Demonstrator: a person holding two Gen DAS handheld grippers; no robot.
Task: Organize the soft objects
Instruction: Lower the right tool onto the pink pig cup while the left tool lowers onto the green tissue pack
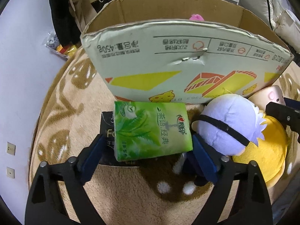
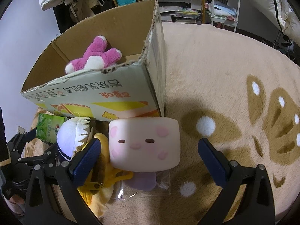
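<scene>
Plush doll (image 1: 225, 125); fleecy rug (image 1: 120, 187)

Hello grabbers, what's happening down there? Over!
Left gripper straddling green tissue pack, no squeeze yet. Right gripper open around pink squishy block. Cardboard box just behind.

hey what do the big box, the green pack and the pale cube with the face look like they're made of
Box: corrugated cardboard, printed outside; fluting shows along its torn rim.
Green pack: glossy plastic film wrap, judging by its sheen and printed leaves; likely tissues inside.
Face cube: smooth, matte, rounded edges, probably squishy foam, though that's a guess from looks.
</scene>
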